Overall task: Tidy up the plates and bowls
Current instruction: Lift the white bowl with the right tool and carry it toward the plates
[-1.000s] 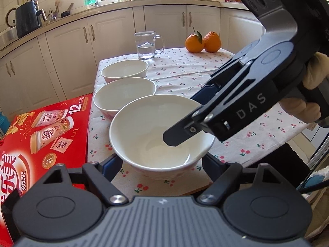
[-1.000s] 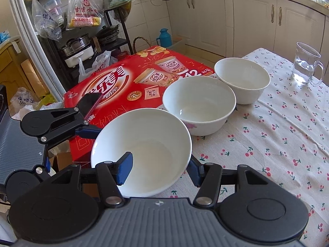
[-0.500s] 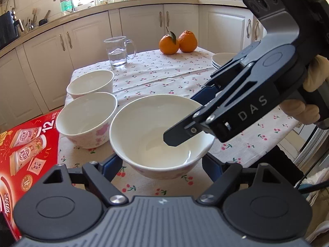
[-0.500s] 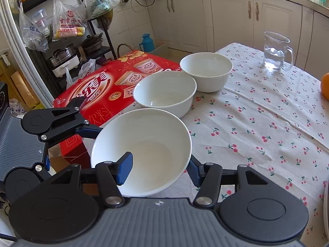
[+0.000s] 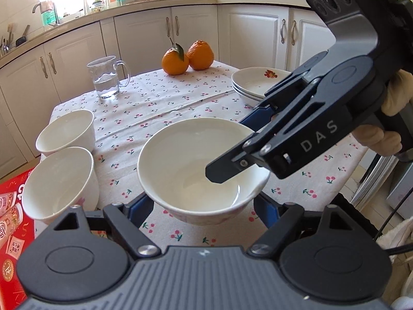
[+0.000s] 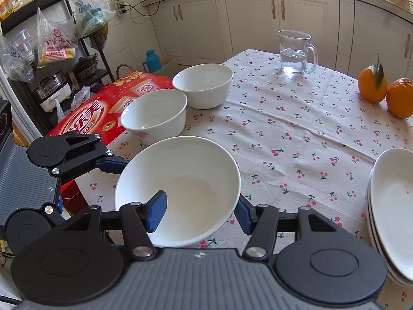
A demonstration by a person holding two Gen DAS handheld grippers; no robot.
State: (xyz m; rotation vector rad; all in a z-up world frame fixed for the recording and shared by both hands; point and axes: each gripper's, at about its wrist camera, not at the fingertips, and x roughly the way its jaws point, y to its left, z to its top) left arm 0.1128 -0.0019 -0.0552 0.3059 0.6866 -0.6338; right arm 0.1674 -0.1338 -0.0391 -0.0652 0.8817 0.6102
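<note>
A white bowl (image 5: 198, 165) (image 6: 180, 180) is held above the cherry-print tablecloth (image 5: 160, 108). My right gripper (image 6: 200, 208) is shut on its rim, one finger (image 6: 156, 208) inside, one outside. My left gripper (image 5: 204, 206) straddles the bowl's base from below, fingers apart; whether they touch it is unclear. Two more white bowls (image 5: 60, 180) (image 5: 67, 131) stand at the table's left edge, also in the right wrist view (image 6: 155, 116) (image 6: 204, 85). A stack of white plates (image 5: 258, 82) (image 6: 392, 206) sits at the right.
A glass mug of water (image 5: 107, 77) and two oranges (image 5: 187, 58) stand at the far side of the table. A red carton (image 6: 98, 111) lies beside the table's left edge. White kitchen cabinets (image 5: 196, 31) run behind.
Both grippers have carried the bowl rightward over the table, away from the other two bowls and the red carton. The plate stack has come into view.
</note>
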